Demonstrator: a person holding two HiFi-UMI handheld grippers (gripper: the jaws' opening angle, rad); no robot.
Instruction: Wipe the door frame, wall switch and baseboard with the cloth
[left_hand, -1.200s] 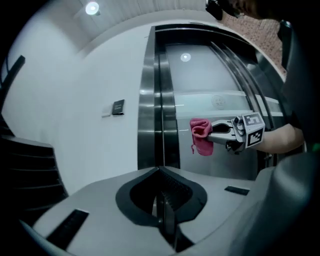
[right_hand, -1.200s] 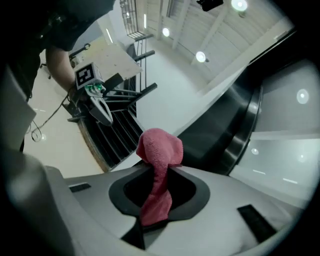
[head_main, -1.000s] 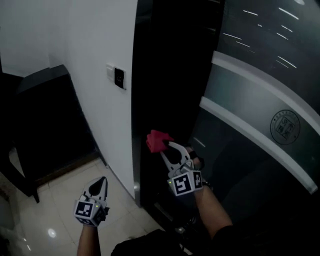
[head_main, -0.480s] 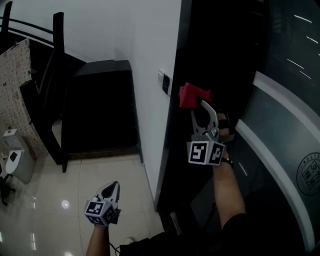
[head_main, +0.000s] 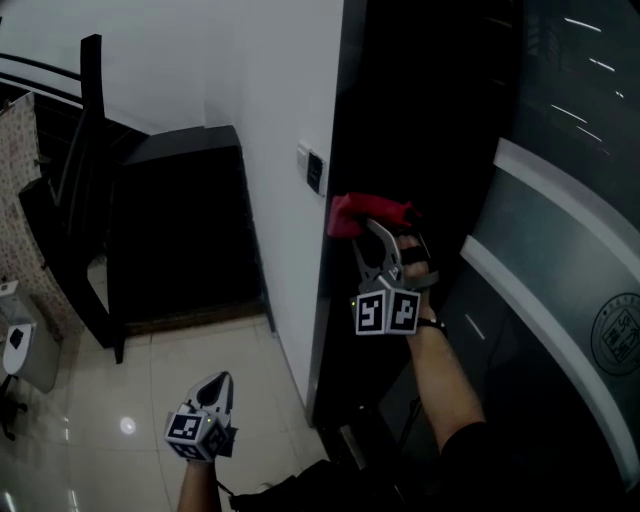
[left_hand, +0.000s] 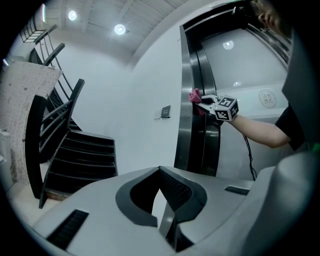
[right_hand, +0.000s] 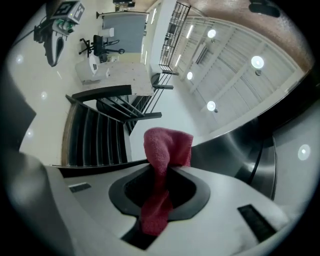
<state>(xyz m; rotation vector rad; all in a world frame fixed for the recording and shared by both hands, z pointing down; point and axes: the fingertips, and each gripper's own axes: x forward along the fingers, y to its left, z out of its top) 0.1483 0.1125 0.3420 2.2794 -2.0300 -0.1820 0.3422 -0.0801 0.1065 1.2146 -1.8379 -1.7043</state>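
Since half a second ago the right gripper has slid a little lower and leftward along the door frame, taking the cloth with it.

At the near left, the left gripper hangs low over the pale tiled floor, its jaws closed together with nothing between them, well apart from the wall. Beyond it, a dark staircase rises at the far left. To the right stands the white wall, with the wall switch near its edge, just left of the dark door frame. The red cloth is pinched between the right gripper's jaws, its bunched end pressed on the frame's left edge, slightly below and right of the switch. Farther right is a glass panel with a pale band.
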